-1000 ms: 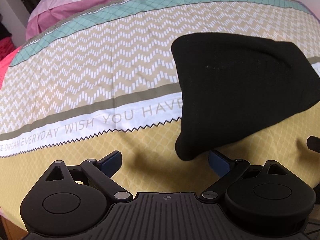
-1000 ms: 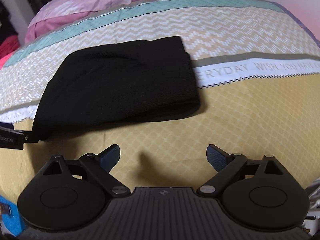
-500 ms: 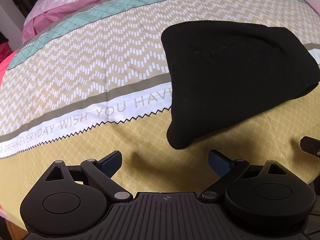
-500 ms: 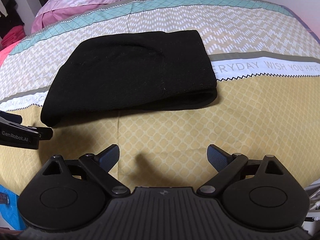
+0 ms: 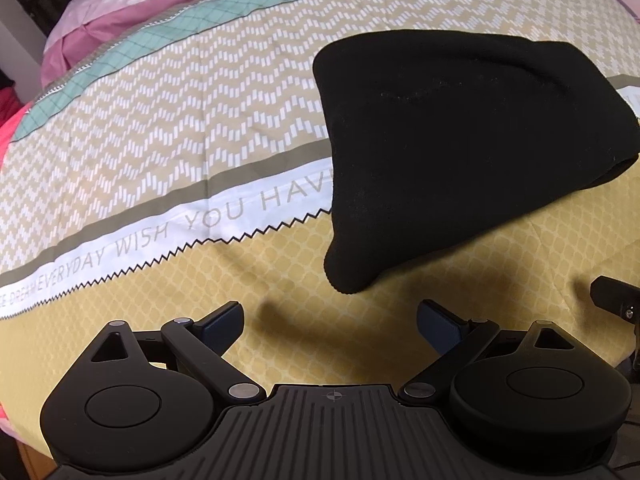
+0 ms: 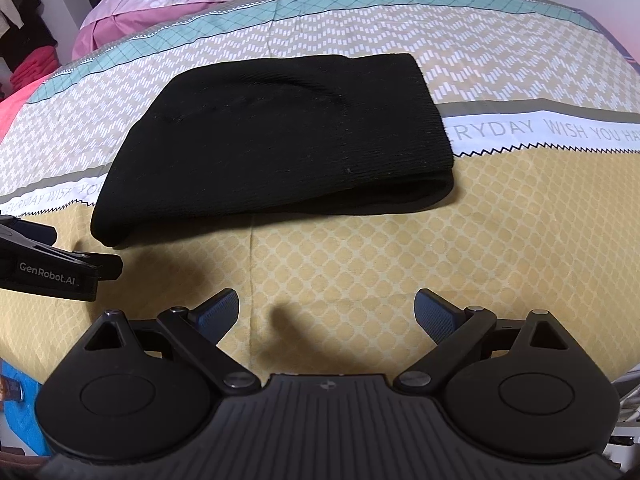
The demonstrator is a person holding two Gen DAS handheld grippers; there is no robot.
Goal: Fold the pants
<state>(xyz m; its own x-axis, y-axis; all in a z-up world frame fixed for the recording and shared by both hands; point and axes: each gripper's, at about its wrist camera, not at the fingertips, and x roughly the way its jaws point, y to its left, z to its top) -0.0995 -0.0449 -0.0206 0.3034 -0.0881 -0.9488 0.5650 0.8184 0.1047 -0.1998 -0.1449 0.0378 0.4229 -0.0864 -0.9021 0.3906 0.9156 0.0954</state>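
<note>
The black pants (image 6: 280, 136) lie folded into a thick flat bundle on the patterned bedspread (image 6: 360, 248). In the left wrist view the pants (image 5: 452, 140) fill the upper right. My left gripper (image 5: 330, 320) is open and empty, just short of the bundle's near left corner. My right gripper (image 6: 326, 312) is open and empty, a hand's width in front of the bundle's near edge. The left gripper also shows at the left edge of the right wrist view (image 6: 48, 268). A bit of the right gripper shows at the right edge of the left wrist view (image 5: 616, 296).
The bedspread has yellow, white, beige and teal bands with printed words (image 5: 180, 224). Pink bedding (image 6: 192, 4) lies at the far end of the bed. Red clothes (image 6: 32, 68) sit off the bed at far left. The bed's near edge runs under both grippers.
Both grippers have drawn back from the pants toward the bed's near edge, staying open. The pants lie still and look farther away in both views.
</note>
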